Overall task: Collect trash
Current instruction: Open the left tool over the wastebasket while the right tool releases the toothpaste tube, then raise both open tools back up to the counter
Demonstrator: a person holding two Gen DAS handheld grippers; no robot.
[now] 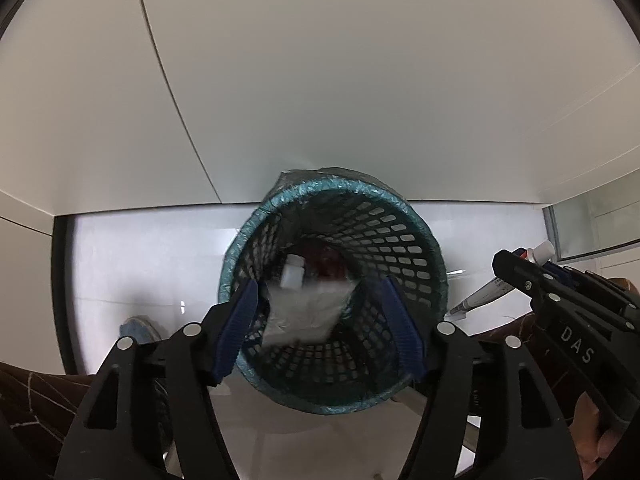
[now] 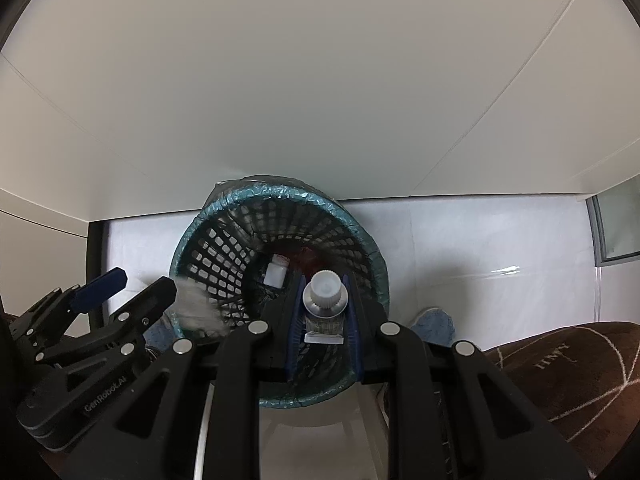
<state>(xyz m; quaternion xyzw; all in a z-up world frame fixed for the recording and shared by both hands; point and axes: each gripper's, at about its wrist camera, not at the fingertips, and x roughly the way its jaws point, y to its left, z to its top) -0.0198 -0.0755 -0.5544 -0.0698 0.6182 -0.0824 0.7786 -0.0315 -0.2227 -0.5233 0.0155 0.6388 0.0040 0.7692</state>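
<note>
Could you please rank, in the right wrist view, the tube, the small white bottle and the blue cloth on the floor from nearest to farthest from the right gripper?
1. Tube: clamped between the right gripper fingers, cap pointing forward.
2. Small white bottle: down inside the mesh bin, slightly left of the fingers.
3. Blue cloth: on the floor outside the bin, to the right.

**Left jaws spread, right jaws clamped**

The left gripper (image 1: 320, 320) points forward and downward with its blue-padded jaws set wide apart, nothing pinched between them. The right gripper (image 2: 324, 320) sits just beside it at a similar tilt, its jaws drawn close and clamped on a capped tube (image 2: 325, 300). A bare hand (image 1: 596, 432) grips the right gripper's handle.
</note>
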